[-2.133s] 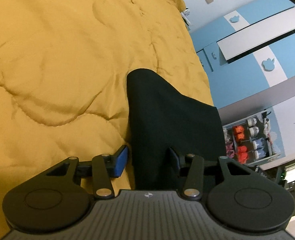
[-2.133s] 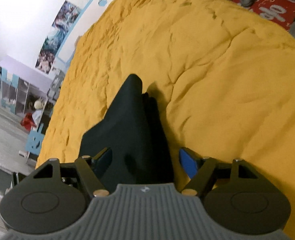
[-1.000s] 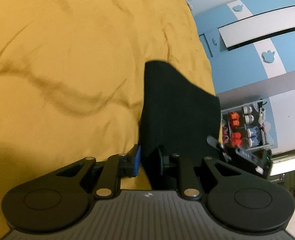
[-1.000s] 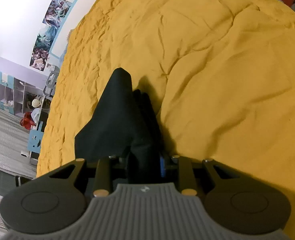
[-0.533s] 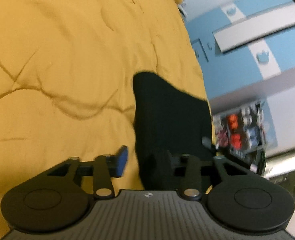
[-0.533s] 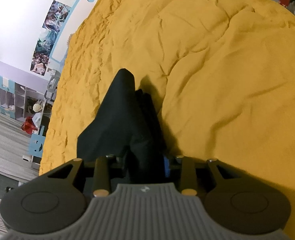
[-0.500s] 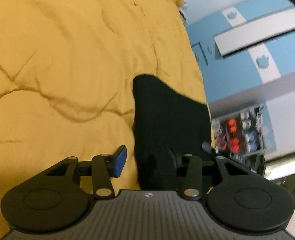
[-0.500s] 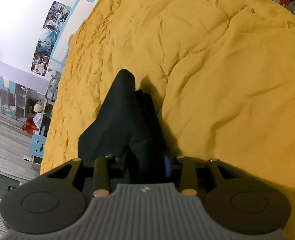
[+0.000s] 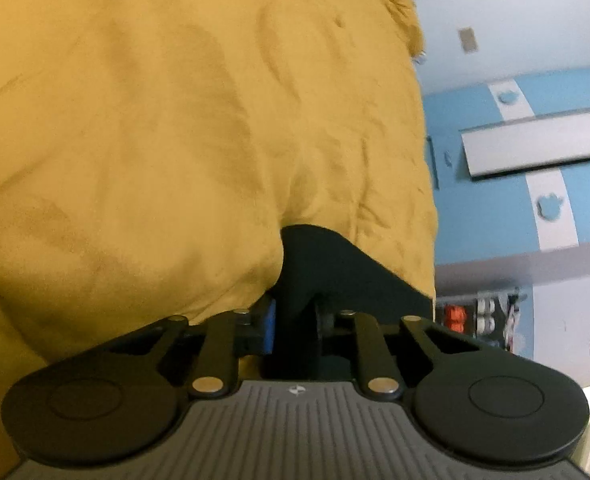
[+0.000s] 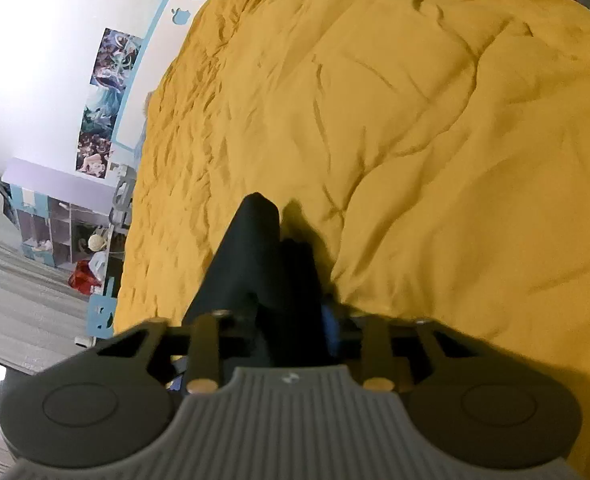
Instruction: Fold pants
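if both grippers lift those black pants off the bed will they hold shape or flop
Probably flop: the black pants drape in soft folds from the right gripper, with no stiff edge showing. They look like thin cloth, so likely light, and unheld parts should sag toward the yellow bedspread. The left gripper pinches only a narrow bunch, so slack cloth may slip or swing.

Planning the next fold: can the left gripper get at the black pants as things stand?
Yes, apparently: the left gripper is already shut on the black pants, with nothing between them; only the yellow bedspread lies beside it.
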`<state>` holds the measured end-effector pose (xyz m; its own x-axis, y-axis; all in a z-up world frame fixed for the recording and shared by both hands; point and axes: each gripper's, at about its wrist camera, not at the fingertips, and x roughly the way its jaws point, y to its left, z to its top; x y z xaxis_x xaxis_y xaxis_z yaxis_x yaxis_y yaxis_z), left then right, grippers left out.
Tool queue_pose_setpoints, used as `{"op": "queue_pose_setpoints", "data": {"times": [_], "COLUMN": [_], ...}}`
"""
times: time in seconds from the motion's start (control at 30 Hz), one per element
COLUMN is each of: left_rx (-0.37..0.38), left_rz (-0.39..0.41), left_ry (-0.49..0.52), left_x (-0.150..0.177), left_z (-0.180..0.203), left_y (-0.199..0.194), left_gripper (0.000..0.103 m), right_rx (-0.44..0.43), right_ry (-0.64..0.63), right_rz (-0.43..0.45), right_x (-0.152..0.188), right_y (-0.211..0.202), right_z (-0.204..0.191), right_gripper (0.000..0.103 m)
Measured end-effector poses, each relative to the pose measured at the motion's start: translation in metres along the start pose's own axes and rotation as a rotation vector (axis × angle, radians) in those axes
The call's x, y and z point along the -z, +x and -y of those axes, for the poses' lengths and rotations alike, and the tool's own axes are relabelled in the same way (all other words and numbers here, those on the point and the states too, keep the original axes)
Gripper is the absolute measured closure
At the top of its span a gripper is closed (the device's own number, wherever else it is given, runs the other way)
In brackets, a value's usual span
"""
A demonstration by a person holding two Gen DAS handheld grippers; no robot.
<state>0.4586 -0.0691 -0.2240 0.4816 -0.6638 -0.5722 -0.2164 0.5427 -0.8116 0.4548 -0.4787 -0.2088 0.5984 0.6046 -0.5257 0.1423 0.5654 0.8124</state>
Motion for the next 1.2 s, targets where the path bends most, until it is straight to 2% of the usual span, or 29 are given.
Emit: {"op": "queue_pose_setpoints", "data": {"times": [0.1, 0.13, 0.27, 0.4, 0.47, 0.6, 0.63, 0.67, 0.73, 0.8, 0.97, 1.2], "left_rx": [-0.002, 0.000, 0.016, 0.008, 0.015, -0.008, -0.005, -0.004, -0.007, -0.022, -0.058, -0.047], "left_rz": [0.027, 0.024, -0.043, -0.108, -0.131, -0.114, -0.105, -0.099, -0.084, -0.068, -0.007, 0.043], "left_ry": [-0.017, -0.001, -0.005, 0.065, 0.086, 0.131, 0.127, 0.116, 0.109, 0.127, 0.195, 0.254], "left_x": [0.003, 0.005, 0.005, 0.020, 0.031, 0.048, 0.050, 0.050, 0.050, 0.052, 0.065, 0.067], "left_z": [-0.002, -0.001, -0.002, 0.009, 0.009, 0.011, 0.010, 0.010, 0.011, 0.015, 0.035, 0.054], "left_y": [0.002, 0.000, -0.011, -0.019, -0.024, -0.026, -0.026, -0.027, -0.026, -0.028, -0.039, -0.077], "left_gripper": [0.084, 0.078, 0.066, 0.053, 0.052, 0.059, 0.066, 0.068, 0.080, 0.084, 0.085, 0.086], "right_rx": [0.001, -0.007, -0.023, -0.021, -0.025, -0.034, -0.029, -0.022, -0.012, 0.000, 0.048, 0.085], "right_ry": [0.001, 0.011, 0.020, 0.001, -0.007, -0.021, -0.026, -0.033, -0.044, -0.064, -0.110, -0.201], "right_rz": [0.030, 0.034, 0.001, -0.048, -0.072, -0.086, -0.081, -0.077, -0.068, -0.058, -0.026, 0.000], "right_x": [0.003, 0.004, 0.006, 0.013, 0.019, 0.027, 0.029, 0.030, 0.032, 0.034, 0.039, 0.049], "right_y": [0.001, 0.000, -0.008, -0.014, -0.018, -0.025, -0.025, -0.025, -0.024, -0.025, -0.030, -0.048], "right_z": [0.004, 0.007, 0.008, 0.006, 0.007, 0.010, 0.009, 0.008, 0.005, 0.001, -0.016, -0.056], "right_gripper": [0.086, 0.086, 0.079, 0.077, 0.077, 0.077, 0.078, 0.078, 0.080, 0.082, 0.085, 0.087]}}
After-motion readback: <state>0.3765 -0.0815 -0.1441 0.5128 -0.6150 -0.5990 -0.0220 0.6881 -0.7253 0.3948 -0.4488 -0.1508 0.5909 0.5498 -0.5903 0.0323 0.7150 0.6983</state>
